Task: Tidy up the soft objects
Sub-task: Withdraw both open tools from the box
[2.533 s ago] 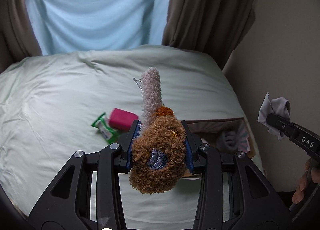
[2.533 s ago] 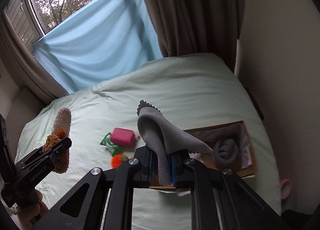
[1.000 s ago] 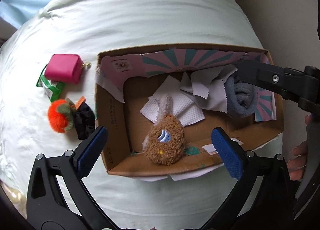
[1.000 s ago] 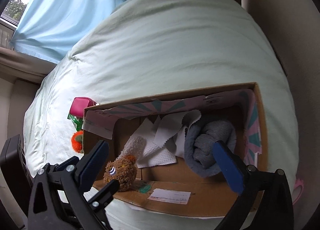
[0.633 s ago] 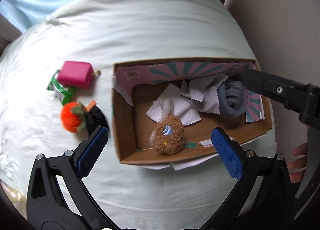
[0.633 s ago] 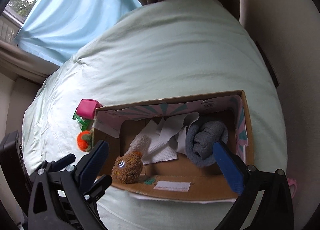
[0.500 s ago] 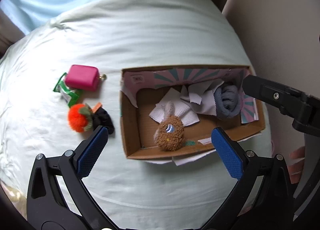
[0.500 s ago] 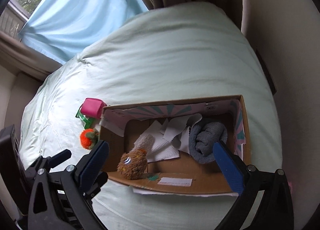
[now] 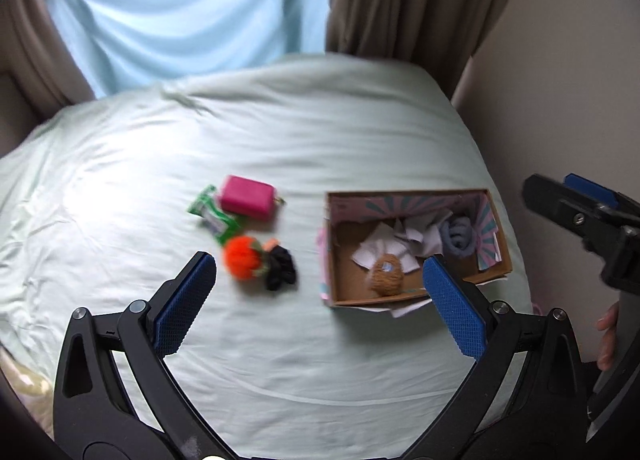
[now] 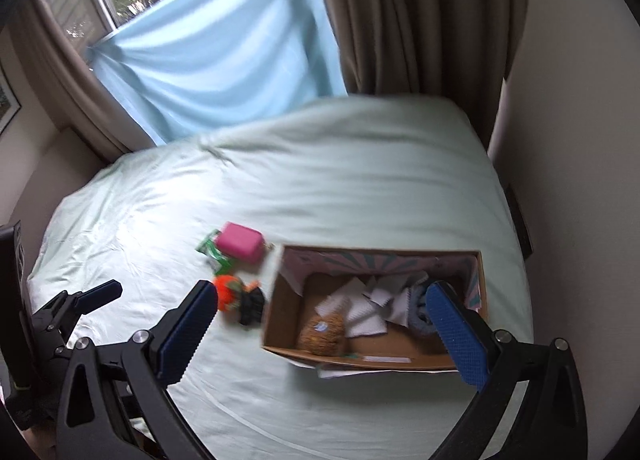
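Nearest the cameras, the left gripper (image 9: pixel 319 287) hung above the bed with its blue-padded fingers (image 9: pixel 182 304) spread wide and nothing between them. The right gripper (image 10: pixel 321 322) was released in the same way, its pads (image 10: pixel 456 336) far apart and empty; it also showed at the right edge of the left wrist view.

Below them the pale green bed sheet (image 9: pixel 280 132) was creased and slightly blurred. On its near right part sat an open cardboard box (image 9: pixel 334 268). Inside the box, at the near left, lay a brown plush toy (image 9: pixel 386 278). White cloth pieces (image 9: pixel 412 238) lay just behind it, and a rolled grey-blue sock (image 9: pixel 458 236) sat at the right end.

Left of the box, on the sheet, a black scrunchie (image 9: pixel 280 268) touched an orange pom-pom toy (image 9: pixel 242 258). A little farther away lay a green packet (image 9: pixel 214 218), with a pink pouch (image 9: pixel 248 198) resting partly on it.

At the far side of the bed a light blue cloth (image 10: pixel 216 56) hung across the window, flanked by brown curtains (image 10: pixel 408 12). Trees showed through the glass in the right wrist view.
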Action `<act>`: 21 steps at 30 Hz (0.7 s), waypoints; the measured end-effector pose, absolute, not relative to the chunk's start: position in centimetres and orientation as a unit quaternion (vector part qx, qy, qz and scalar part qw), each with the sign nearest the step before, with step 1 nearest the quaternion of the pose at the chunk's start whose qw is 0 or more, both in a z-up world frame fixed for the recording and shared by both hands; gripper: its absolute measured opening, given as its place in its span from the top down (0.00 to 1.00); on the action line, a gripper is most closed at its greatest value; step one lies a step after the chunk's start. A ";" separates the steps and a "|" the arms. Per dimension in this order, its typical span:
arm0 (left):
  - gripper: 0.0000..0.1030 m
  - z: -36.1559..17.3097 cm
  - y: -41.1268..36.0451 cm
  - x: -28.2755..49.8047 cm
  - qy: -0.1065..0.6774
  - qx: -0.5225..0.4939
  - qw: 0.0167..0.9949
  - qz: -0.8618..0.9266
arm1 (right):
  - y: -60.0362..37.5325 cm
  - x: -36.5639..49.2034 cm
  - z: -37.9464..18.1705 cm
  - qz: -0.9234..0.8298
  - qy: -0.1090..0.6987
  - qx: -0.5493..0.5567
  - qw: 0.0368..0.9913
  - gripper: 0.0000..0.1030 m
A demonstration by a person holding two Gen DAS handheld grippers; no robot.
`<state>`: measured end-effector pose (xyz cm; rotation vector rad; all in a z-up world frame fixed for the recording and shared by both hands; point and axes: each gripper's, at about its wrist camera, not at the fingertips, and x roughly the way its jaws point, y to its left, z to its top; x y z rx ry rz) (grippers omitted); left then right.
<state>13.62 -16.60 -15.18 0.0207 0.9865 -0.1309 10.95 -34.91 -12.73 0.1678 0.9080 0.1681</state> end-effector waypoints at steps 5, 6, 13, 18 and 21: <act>0.00 -11.9 -11.0 10.7 0.440 -0.015 0.896 -0.057 | -31.3 8.6 -9.4 0.083 0.409 0.076 0.906 0.00; 0.00 -11.4 -10.0 10.3 0.436 -0.019 0.898 -0.056 | -30.4 8.1 -8.9 0.083 0.407 0.074 0.907 0.00; 0.00 -9.8 -3.0 7.7 0.415 -0.031 0.909 -0.042 | -25.3 5.9 -7.8 0.095 0.404 0.078 0.907 0.00; 0.00 -10.1 0.9 7.6 0.418 -0.046 0.905 -0.059 | -21.6 4.4 -7.8 0.082 0.389 0.071 0.915 0.00; 0.00 -10.3 2.6 8.1 0.422 -0.040 0.903 -0.073 | -19.9 4.0 -8.0 0.071 0.381 0.068 0.919 0.00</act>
